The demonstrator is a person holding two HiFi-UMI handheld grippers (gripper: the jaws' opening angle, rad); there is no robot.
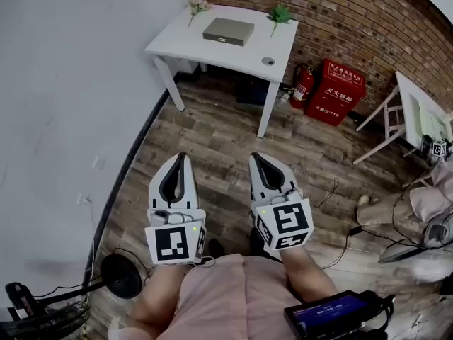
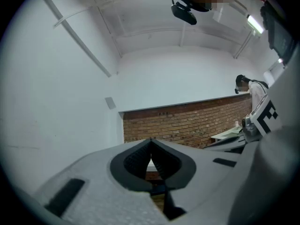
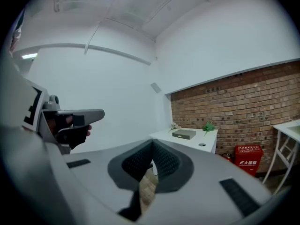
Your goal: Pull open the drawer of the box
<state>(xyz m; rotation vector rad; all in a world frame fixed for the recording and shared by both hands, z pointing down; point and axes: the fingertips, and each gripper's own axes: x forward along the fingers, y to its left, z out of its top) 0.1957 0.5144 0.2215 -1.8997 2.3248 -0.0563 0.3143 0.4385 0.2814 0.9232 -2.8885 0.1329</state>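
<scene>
**Head view.** The box [image 1: 228, 30] lies flat on the white table [image 1: 177, 47] at the far end of the room, against the brick wall. A small flower sprig [image 1: 197, 6] sits to its left and a green plant [image 1: 281, 13] to its right. Its drawer cannot be picked out from here. The left tongs [image 1: 179, 160] and right tongs [image 1: 256, 159] are held side by side near the person's body over the wooden floor, well apart from the table. Both are closed to their tips with nothing in them. A fire extinguisher [image 1: 303, 87] stands just beside the table's right leg.

**Left gripper view.** The left tongs [image 2: 151, 143] have their pads together and are empty. They point at the brick wall [image 2: 187, 121]. The box does not show here.

**Right gripper view.** The right tongs [image 3: 152, 146] are likewise pressed shut on nothing. They aim roughly at the table [image 3: 208, 142], with the box [image 3: 183, 134] on top of it.

**What could go wrong.**
- The whole approach is yet to be made, so the feet or tongs could clip the extinguisher on the way in.
- Tongs that arrive closed would bump the drawer front rather than take it.
- The box looks slim and light. A one-sided pull without the other tongs bracing it would likely drag the whole box toward the table edge instead of opening the drawer.
- The plants close on either side could be knocked over.
</scene>
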